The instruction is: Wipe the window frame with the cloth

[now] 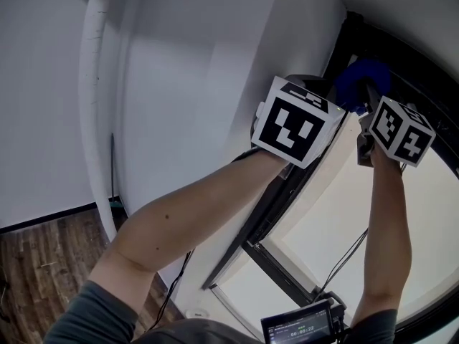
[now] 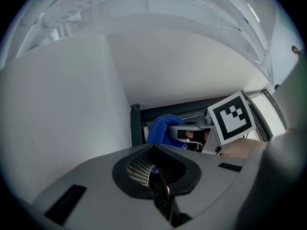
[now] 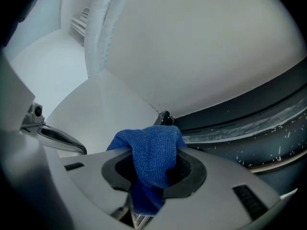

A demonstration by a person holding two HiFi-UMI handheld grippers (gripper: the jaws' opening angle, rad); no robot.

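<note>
cloth (image 3: 152, 152) lower end hidden inside right gripper (image 3: 154, 176); device screen (image 1: 300, 328) cut by bottom edge, readout too small.

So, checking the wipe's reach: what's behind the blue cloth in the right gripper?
Behind the blue cloth is the dark window frame corner, beside white wall. Contact itself is covered.

- Head view: set well back behind both raised forearms (image 1: 208, 213), facing the window frame (image 1: 283, 196) corner.
- Left gripper view: rides the left gripper (image 2: 159, 188) and faces the same corner from near, with the right gripper (image 2: 180, 131) ahead.
- Right gripper view: nearest, close to the frame.
- Shared by all three: the frame corner and the blue cloth (image 3: 151, 157).
</note>
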